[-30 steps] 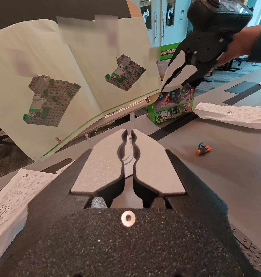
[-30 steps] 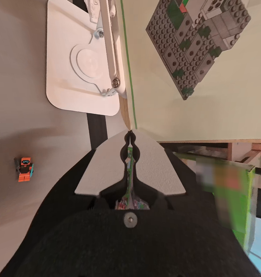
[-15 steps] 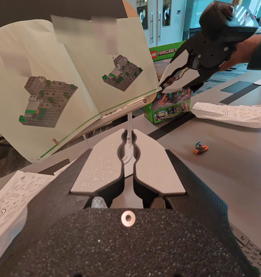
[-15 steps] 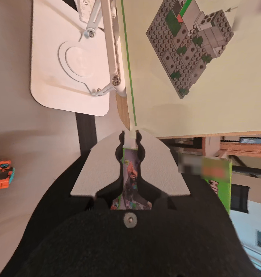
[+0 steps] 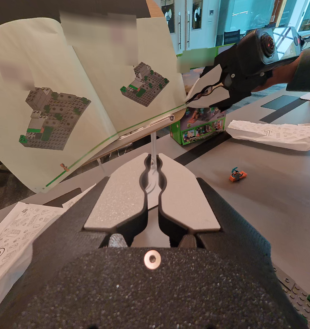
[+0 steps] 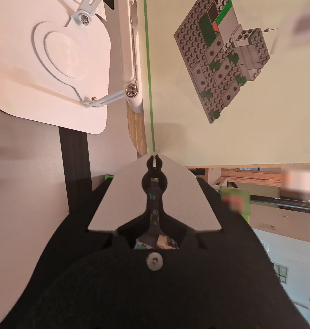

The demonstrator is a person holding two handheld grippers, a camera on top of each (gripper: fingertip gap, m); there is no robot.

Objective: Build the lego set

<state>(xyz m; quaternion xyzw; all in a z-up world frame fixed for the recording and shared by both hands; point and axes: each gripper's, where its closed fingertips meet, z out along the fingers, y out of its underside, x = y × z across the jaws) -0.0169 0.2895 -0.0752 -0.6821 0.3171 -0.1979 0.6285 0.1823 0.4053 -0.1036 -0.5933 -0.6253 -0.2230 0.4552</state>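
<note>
An open instruction booklet (image 5: 97,89) rests on a white stand (image 6: 44,71), its pages showing a grey and green build. My right gripper (image 6: 154,156) is shut on the lower right corner of the right-hand page (image 6: 221,133). It also shows in the left wrist view (image 5: 187,102), reaching in from the right. My left gripper (image 5: 153,156) is shut and empty, held low over the table in front of the stand. An orange minifigure (image 5: 237,176) lies on the grey table to the right. A grey studded baseplate (image 5: 303,300) shows at the bottom right edge.
A green Lego box (image 5: 200,126) stands behind the booklet stand. A white paper bag (image 5: 275,133) lies at the far right, and another printed paper bag (image 5: 12,240) lies at the near left. A black strip (image 5: 195,154) runs across the table. Left tips to right tips: about 25 cm. The orange minifigure (image 5: 237,176) lies around 20 cm away from my right fingertips.
My right gripper opened slightly half a second ago and has shut again on the page corner. It has dropped lower and levelled out. My left gripper has stayed shut and still.
</note>
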